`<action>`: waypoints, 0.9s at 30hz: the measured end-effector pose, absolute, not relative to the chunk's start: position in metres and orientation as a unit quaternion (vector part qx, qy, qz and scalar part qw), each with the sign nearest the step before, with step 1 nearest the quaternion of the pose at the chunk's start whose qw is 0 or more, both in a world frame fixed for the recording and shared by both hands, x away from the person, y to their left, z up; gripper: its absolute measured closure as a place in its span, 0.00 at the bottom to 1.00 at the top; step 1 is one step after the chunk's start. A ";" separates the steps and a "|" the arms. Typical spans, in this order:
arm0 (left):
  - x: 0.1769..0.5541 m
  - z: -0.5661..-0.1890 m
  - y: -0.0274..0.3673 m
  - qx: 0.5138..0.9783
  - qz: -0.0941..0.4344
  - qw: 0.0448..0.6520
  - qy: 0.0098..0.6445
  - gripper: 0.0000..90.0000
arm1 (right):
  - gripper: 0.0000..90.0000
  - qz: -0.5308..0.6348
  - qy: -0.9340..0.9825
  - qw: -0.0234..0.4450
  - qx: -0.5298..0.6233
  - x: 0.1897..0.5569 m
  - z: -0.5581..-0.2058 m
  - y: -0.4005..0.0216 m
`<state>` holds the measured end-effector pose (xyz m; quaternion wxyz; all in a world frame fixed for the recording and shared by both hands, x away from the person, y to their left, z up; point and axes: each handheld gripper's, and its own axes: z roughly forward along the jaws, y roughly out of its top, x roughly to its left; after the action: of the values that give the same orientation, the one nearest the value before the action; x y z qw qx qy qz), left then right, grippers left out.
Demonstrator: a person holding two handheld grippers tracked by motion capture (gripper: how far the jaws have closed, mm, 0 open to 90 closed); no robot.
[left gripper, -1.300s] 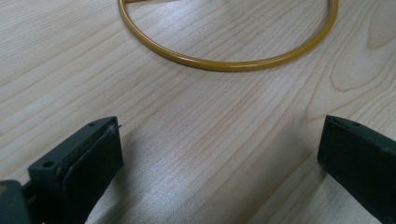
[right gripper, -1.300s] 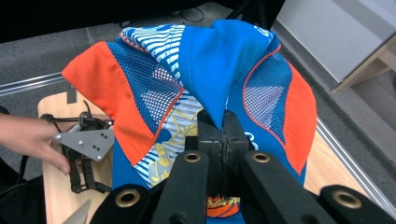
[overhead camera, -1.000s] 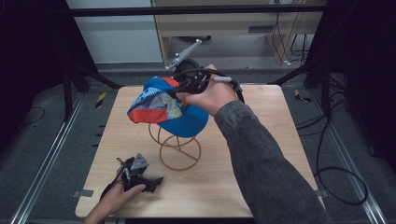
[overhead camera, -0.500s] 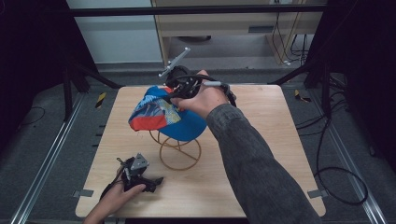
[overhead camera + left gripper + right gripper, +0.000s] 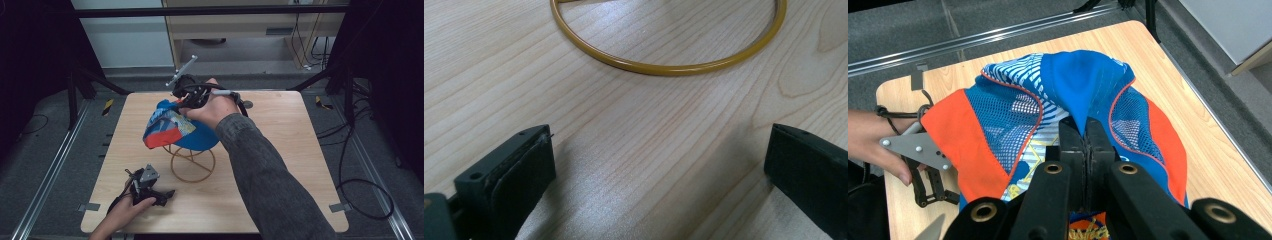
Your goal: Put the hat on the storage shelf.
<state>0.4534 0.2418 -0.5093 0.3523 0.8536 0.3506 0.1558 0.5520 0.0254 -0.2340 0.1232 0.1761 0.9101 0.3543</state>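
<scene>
The right gripper point(image 5: 186, 96), upper centre of the high view, was seen carried slightly left and lower than a second before, its jaws pinched shut on a fold of the blue and orange cap point(image 5: 177, 129); in the right gripper view the jaws were closed tight on the blue fabric point(image 5: 1083, 100) at frame centre. The cap was lowered with it and draped over the gold wire stand point(image 5: 192, 162) at table centre, though whether it was fully seated on the stand's top could not be told, the frame being hidden under the cloth. The left gripper point(image 5: 146, 186), lower left, was kept parked on the table point(image 5: 280, 150), jaws wide with nothing between them, the stand's base ring point(image 5: 664, 65) lying ahead. Placement was judged nearly done; release was still pending.
</scene>
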 end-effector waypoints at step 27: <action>0.453 -0.509 0.242 0.853 0.156 0.352 0.352 0.00 | 0.81 0.357 0.910 0.120 0.175 0.548 -0.238 0.027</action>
<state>0.4531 0.2417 -0.5093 0.3522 0.8530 0.3522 0.1560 0.5485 0.0267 -0.2376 0.1203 0.1750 0.9096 0.3572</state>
